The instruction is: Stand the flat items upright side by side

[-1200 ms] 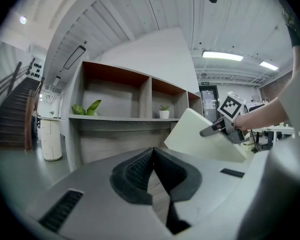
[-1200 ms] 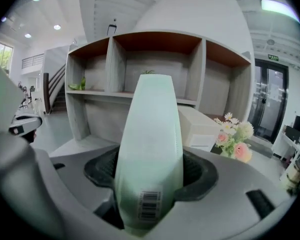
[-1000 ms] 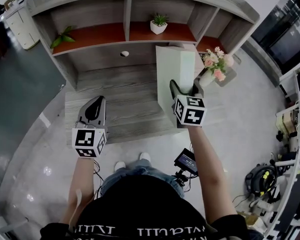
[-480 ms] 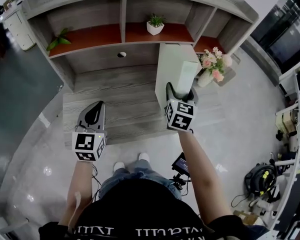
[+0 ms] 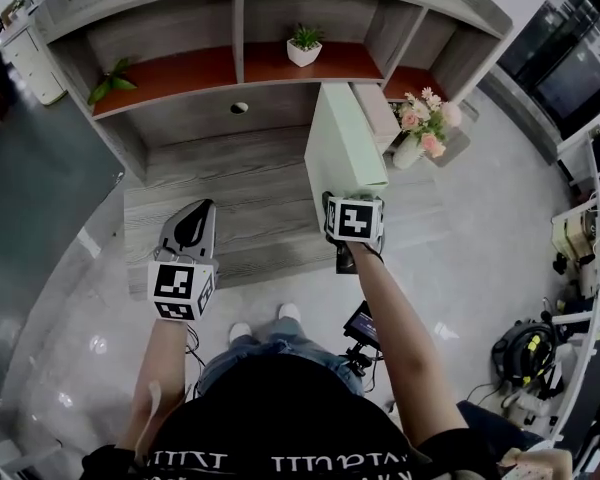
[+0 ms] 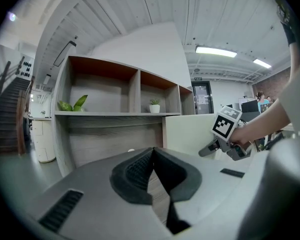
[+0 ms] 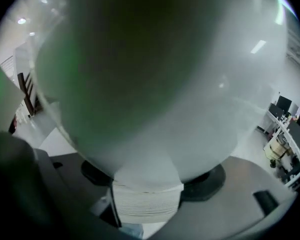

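Observation:
A thick pale green book point(image 5: 342, 148) stands nearly upright on the wooden desk point(image 5: 230, 183), right of the middle. My right gripper point(image 5: 353, 206) grips its near lower edge. In the right gripper view the cover point(image 7: 140, 84) fills the picture, and the white page block point(image 7: 147, 204) sits between the two pads, which touch it on both sides. Those jaws have just been opening a little, with the book still between them. My left gripper point(image 5: 192, 218) hovers over the desk's front left, shut and empty point(image 6: 152, 156). From the left gripper view I see the book point(image 6: 187, 134) and the right gripper point(image 6: 212, 148).
A vase of pink flowers point(image 5: 422, 130) stands close to the right of the book. The shelf unit behind holds a small potted plant point(image 5: 303, 46) and a leafy plant point(image 5: 115, 76). A cable hole point(image 5: 239, 108) marks the back panel. Equipment lies on the floor at the right.
The right gripper has sunk and drawn toward the desk's front edge, tipping downward. The book in it has swung up to stand steeper. The left gripper has stayed put.

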`<action>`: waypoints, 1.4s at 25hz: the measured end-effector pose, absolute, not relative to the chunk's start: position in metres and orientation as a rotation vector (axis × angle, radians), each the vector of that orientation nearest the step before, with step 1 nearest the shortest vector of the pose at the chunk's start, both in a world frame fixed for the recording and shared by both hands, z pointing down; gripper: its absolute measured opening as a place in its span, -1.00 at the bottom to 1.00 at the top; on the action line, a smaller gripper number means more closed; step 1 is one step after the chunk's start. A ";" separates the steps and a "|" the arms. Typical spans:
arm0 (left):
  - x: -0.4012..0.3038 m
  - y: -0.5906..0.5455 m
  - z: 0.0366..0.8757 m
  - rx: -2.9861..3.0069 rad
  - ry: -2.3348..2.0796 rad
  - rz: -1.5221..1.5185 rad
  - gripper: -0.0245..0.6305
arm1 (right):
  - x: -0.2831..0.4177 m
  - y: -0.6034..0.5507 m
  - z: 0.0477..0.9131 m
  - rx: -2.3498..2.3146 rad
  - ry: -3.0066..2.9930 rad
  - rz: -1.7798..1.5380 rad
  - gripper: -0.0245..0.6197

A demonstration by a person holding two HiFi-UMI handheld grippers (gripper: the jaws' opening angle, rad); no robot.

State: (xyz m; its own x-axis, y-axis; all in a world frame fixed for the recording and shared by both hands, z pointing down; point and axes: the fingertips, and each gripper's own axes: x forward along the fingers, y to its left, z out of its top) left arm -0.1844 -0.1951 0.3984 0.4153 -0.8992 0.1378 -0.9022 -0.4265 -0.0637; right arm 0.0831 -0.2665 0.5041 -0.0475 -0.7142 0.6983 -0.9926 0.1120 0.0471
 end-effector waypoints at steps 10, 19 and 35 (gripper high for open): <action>-0.187 -0.197 0.400 2.607 -1.679 0.212 -0.89 | 0.071 -0.231 0.499 1.623 -1.886 0.852 0.23; -0.185 -0.202 0.403 2.590 -1.687 0.196 -0.89 | 0.080 -0.236 0.498 1.827 -1.839 0.999 0.10; -0.194 -0.221 0.398 2.539 -1.780 0.190 -0.89 | 0.082 -0.300 0.496 1.868 -1.852 0.986 0.08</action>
State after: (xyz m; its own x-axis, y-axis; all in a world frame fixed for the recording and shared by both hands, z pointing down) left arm -0.1945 -0.2208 0.3975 0.3363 -0.9341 0.1197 -0.9384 -0.3431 -0.0418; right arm 0.0818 -0.3003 0.4963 -0.0850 -0.7385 0.6689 -0.9674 -0.0997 -0.2330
